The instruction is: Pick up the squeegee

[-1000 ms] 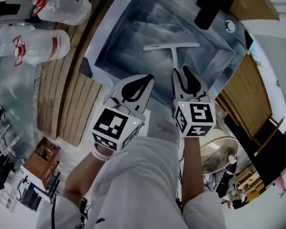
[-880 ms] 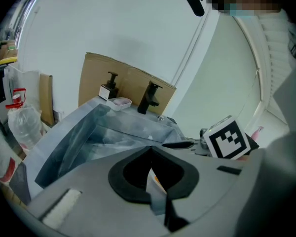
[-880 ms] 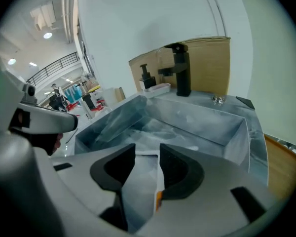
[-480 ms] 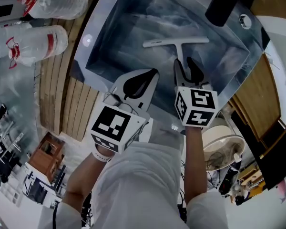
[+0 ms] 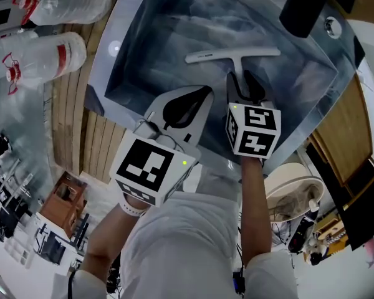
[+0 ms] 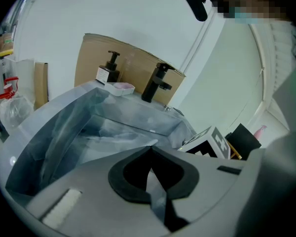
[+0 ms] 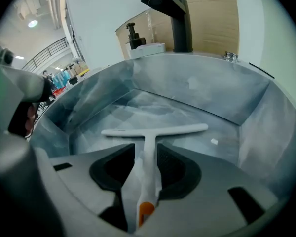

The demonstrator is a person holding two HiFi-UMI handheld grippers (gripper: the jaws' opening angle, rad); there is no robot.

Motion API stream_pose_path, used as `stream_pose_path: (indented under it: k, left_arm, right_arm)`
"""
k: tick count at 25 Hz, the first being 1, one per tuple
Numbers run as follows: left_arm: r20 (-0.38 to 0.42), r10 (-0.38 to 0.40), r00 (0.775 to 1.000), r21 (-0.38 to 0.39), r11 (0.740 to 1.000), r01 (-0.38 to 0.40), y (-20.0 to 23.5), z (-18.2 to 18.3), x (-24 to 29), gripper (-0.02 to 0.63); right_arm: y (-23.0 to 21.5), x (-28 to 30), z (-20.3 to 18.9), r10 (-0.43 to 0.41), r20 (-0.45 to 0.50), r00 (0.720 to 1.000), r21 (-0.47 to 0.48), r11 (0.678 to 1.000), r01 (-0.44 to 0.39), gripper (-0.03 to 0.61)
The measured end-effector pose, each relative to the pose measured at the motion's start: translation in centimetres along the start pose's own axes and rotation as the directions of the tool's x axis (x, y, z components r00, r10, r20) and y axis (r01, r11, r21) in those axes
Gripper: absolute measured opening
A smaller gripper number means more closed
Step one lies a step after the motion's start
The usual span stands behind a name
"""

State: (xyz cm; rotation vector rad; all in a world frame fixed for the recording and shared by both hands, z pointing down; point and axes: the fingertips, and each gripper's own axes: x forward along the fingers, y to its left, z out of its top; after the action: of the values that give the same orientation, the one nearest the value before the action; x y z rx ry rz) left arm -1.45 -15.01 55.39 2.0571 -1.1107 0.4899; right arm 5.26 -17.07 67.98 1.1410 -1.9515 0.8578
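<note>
**Pick-up stage: approach made, grasp and lift outstanding.** The right tool (image 7: 145,149) straddles the handle of the squeegee (image 7: 147,132). The squeegee lies flat on the floor of the sink (image 7: 246,98) and is not yet lifted. What remains, by this reading, is to close on the handle and raise it.

**Right tool.** The jaws stand wide apart and have just been opening. The white handle runs between them, from an orange patch at the end nearest the tool to the crossbar just past the fingertips. A sliver of sink floor shows on each side of the handle, so the pads appear not to press on it and nothing is gripped.

**Left tool** (image 6: 150,149). The jaw tips meet and nothing is between them. It hangs beside the right tool, on that tool's left, over the near part of the sink and apart from the squeegee.

**Beyond the tools.** The crossbar lies square across the right tool's line of reach, with bare grey-blue sink floor past it. At the far rim, ahead of the right tool, stands a black faucet (image 7: 175,9), with a soap dispenser (image 7: 133,36) to its left. A slatted wooden bench (image 5: 75,123) flanks the sink on the left tool's outer side.
</note>
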Motion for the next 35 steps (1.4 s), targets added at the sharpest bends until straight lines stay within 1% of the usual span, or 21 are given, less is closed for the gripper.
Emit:
stream_pose_path:
  k: [9,10,12,17,21,26,35]
  left_arm:
    - [-0.012,0.000,1.000,-0.016,1.000,0.000,0.4,-0.6,0.0,0.005]
    - [-0.012,0.000,1.000,-0.017,1.000,0.000,0.5,-0.5,0.0,0.005]
    - [-0.012,0.001,1.000,-0.017,1.000,-0.001,0.7,-0.5,0.0,0.005]
    - [-0.008,0.003,1.000,-0.015,1.000,-0.003,1.0,-0.4,0.0,0.005]
    - [-0.005,0.002,1.000,-0.014,1.000,-0.002,0.8,-0.3,-0.2,0.005]
    - [0.006,-0.001,1.000,-0.002,1.000,0.001,0.1,0.1,-0.8,0.005]
    - [0.048,0.000,0.999,0.033,0.999,-0.002,-1.7,1.7,-3.8,0.005]
  right_arm:
    - [-0.5,1.5,-0.5,-0.013,-0.057,0.998,-0.025,1.000,0.011,0.126]
    - [-0.5,1.5,-0.5,-0.018,-0.061,0.998,-0.031,0.999,0.016,0.122]
    - [-0.5,1.5,-0.6,-0.032,-0.065,0.997,-0.039,0.999,0.030,0.078]
    - [-0.6,1.4,-0.6,-0.058,-0.063,0.996,-0.033,0.998,0.056,0.075]
    - [-0.4,0.8,-0.2,-0.045,-0.044,0.998,-0.021,0.999,0.045,0.074]
    - [0.1,-0.4,0.9,-0.034,-0.007,0.999,-0.027,0.999,0.034,0.074]
    - [1.9,-5.2,3.5,-0.003,0.092,0.996,-0.072,0.997,0.010,0.074]
